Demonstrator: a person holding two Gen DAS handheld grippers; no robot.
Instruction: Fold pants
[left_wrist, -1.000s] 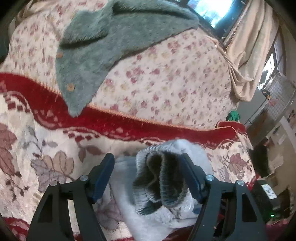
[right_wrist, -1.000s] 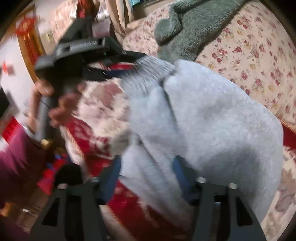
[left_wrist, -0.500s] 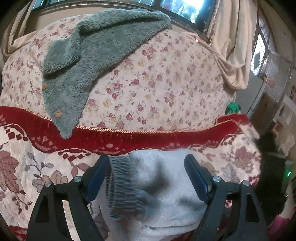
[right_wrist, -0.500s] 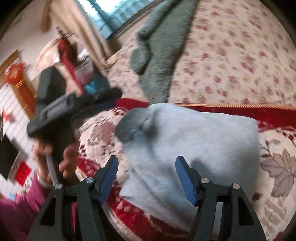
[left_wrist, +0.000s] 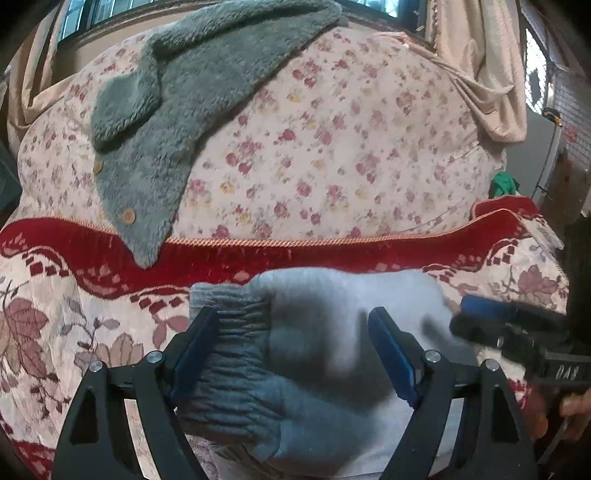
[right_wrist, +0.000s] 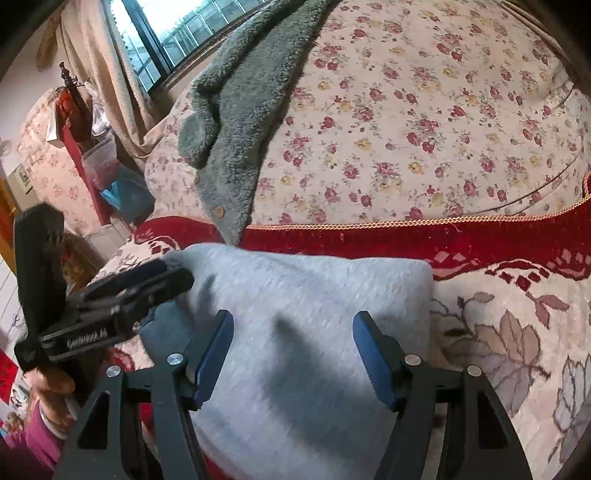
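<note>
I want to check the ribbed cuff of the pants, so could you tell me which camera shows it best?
The left wrist view: the ribbed cuff lies close up, gathers visible, by the left gripper. In the right wrist view it is mostly hidden behind that gripper; only smooth pants show.

My grippers are matte black frames with triangular cutouts, silver screws at the joints and blue pads (left_wrist: 391, 354) on the fingers; white lettering runs along one side, and there's a magenta sleeve (right_wrist: 40, 439).

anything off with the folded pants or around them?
Mostly fine: the grey pants lie folded compactly on the bed cover. The ribbed cuff bunches out at one end. A green fleece garment sprawls unfolded behind.
</note>
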